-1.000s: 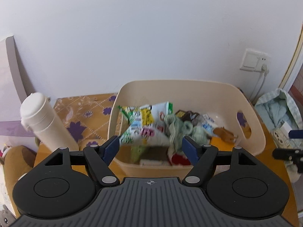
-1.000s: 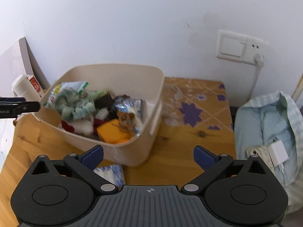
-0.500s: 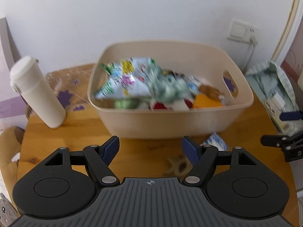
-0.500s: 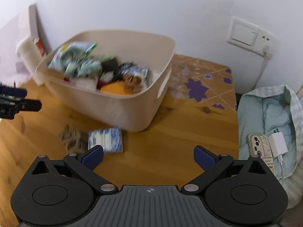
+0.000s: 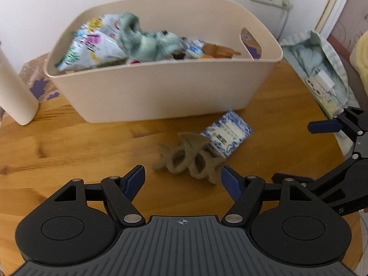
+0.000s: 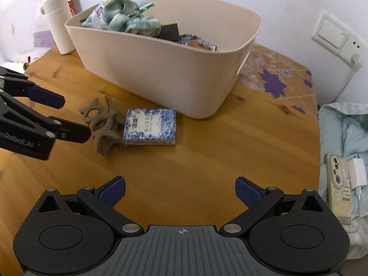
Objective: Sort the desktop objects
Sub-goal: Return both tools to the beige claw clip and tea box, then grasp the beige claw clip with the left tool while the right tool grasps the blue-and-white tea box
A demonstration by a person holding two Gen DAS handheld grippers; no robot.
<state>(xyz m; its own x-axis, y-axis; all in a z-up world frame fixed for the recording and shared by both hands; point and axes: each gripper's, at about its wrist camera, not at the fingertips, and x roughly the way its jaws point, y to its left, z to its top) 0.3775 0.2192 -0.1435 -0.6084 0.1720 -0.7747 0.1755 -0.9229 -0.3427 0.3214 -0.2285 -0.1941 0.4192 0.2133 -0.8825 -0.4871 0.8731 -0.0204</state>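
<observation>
A beige bin (image 5: 161, 92) holds snack packs, a green cloth and other items; it also shows in the right wrist view (image 6: 161, 69). On the wooden table in front of it lie a tan hair claw clip (image 5: 188, 158) (image 6: 101, 124) and a blue-and-white patterned box (image 5: 226, 133) (image 6: 149, 126), touching each other. My left gripper (image 5: 182, 181) is open and empty, just short of the clip. My right gripper (image 6: 180, 189) is open and empty, back from the box.
A white bottle (image 6: 58, 23) stands left of the bin. A floral mat (image 6: 276, 78) covers the table's far right corner. A pale blue cloth with a phone (image 6: 338, 184) and charger lies off the right edge. A wall socket (image 6: 335, 36) is behind.
Both grippers have pulled back from the bin and lowered toward the table. The clip and box now lie close in front of the left gripper.
</observation>
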